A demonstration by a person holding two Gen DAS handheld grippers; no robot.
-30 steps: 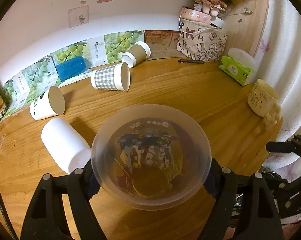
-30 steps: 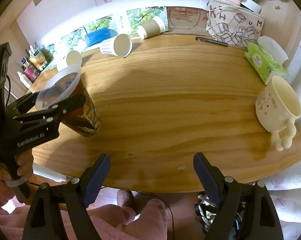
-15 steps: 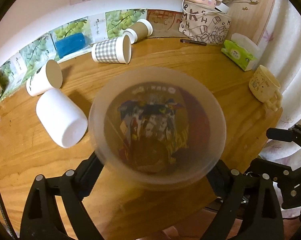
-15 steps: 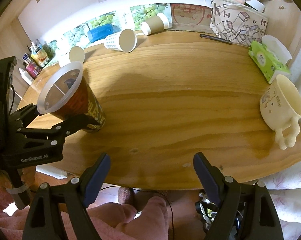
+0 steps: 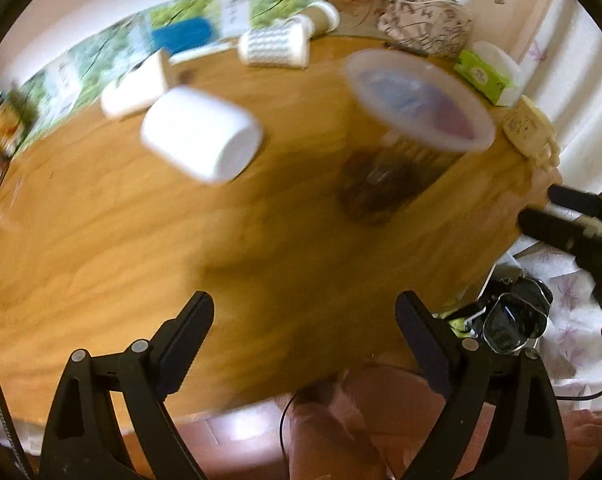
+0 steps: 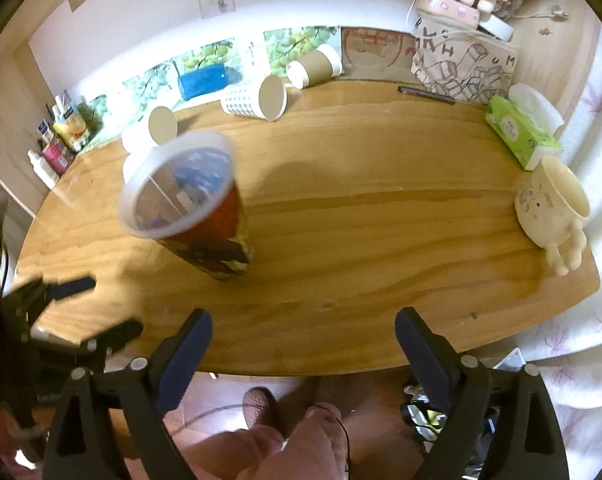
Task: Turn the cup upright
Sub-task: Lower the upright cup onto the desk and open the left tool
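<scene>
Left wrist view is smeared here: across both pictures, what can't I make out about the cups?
- Printed plastic cup: left wrist view, motion blur hides its print and whether its base sits flat; in the right wrist view it looks upright.
- White cup: right wrist view, mostly hidden behind the printed cup.
- Print text on the cream mug: too small.
- Left tool: right wrist view, blurred and cut by the edge.

White wall [image 6: 141,20] behind oval wooden table [image 6: 381,220].
</scene>
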